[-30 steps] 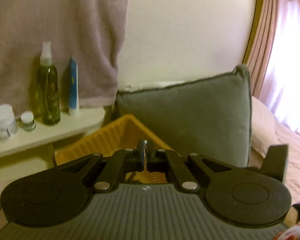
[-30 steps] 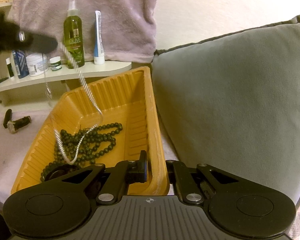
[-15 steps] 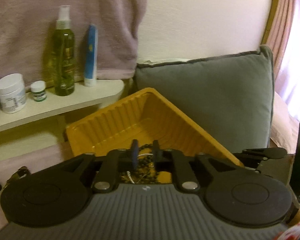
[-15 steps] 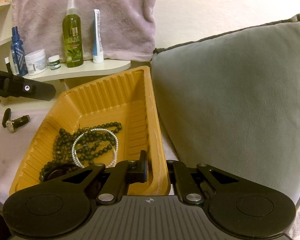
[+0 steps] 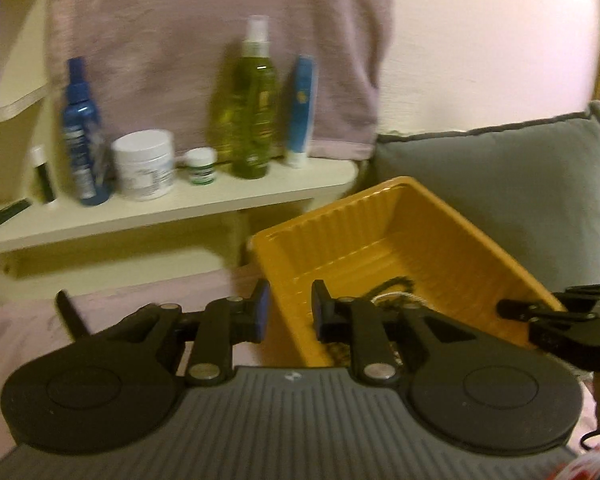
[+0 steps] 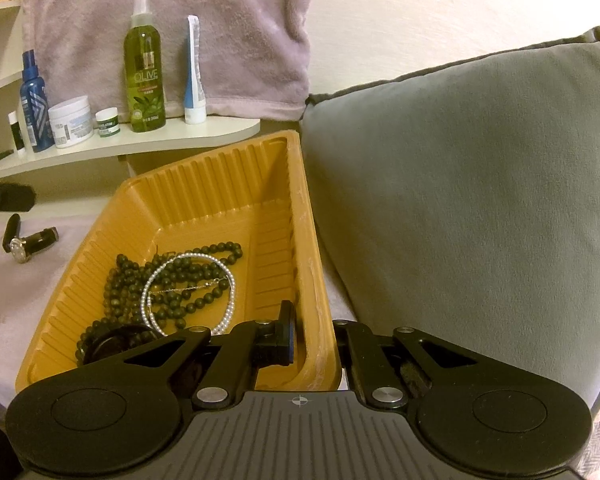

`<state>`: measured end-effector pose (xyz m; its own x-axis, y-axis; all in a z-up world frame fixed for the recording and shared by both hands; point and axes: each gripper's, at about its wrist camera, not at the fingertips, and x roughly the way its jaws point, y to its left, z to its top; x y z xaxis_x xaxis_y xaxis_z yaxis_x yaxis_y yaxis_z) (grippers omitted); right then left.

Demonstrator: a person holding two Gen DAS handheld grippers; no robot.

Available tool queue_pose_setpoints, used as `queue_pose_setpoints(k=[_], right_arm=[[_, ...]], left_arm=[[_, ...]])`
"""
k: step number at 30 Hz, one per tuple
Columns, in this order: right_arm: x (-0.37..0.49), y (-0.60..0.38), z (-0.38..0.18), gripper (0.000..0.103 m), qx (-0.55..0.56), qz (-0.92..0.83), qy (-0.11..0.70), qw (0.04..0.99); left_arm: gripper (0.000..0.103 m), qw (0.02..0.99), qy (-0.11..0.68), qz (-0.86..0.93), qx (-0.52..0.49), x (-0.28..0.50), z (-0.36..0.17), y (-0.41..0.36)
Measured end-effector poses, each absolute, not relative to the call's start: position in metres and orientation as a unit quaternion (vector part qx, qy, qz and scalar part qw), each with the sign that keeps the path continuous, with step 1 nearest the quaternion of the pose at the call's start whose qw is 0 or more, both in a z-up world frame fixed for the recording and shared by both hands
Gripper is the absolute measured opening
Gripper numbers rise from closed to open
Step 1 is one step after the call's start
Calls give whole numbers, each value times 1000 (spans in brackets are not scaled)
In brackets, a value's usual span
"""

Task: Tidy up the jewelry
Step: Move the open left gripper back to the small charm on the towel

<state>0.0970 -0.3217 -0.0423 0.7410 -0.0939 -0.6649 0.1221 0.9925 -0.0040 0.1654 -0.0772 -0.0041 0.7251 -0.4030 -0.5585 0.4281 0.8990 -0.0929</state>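
A yellow ribbed tray [image 6: 220, 184] holds a dark green bead necklace [image 6: 172, 272] with a white pearl strand [image 6: 150, 292] lying on top of it. My right gripper [image 6: 316, 336] is shut on the tray's near right wall, one finger inside and one outside. My left gripper [image 5: 290, 304] is slightly open with nothing between its fingers. It sits low at the tray's [image 5: 360, 232] left outer side, and the beads [image 5: 396, 284] peek out behind its right finger. A black-strapped wristwatch [image 6: 28, 242] lies on the lilac cloth left of the tray.
A cream shelf [image 6: 160, 144] behind the tray carries a green spray bottle [image 6: 144, 64], a blue bottle [image 6: 34, 104], a tube and small jars. A grey cushion [image 6: 480, 180] presses against the tray's right side. A lilac towel [image 6: 180, 20] hangs on the wall.
The pearl strand that hung from the left gripper has dropped into the tray. The left gripper has opened and swung left and down, off the tray. The right gripper has kept still.
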Motion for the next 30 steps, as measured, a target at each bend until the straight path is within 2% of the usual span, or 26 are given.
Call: queue_pose_setpoints(k=[13,18,22,30], right_arm=[[97,-321,-45,7,17,-58,355,933],[97,-321,-45,7,15,-58,355,933],[96,-320,-44,7,15,-58,356,932],[97,-321,-45,7,15,-58,358,932]], left_arm=[[19,946,299,-122,0,154,-25,-19],[29,950,303,-77,-3,151,-35,7],[29,952,304,-45,2,149,-42,25],[40,952,306,0,19,150,-59,46]])
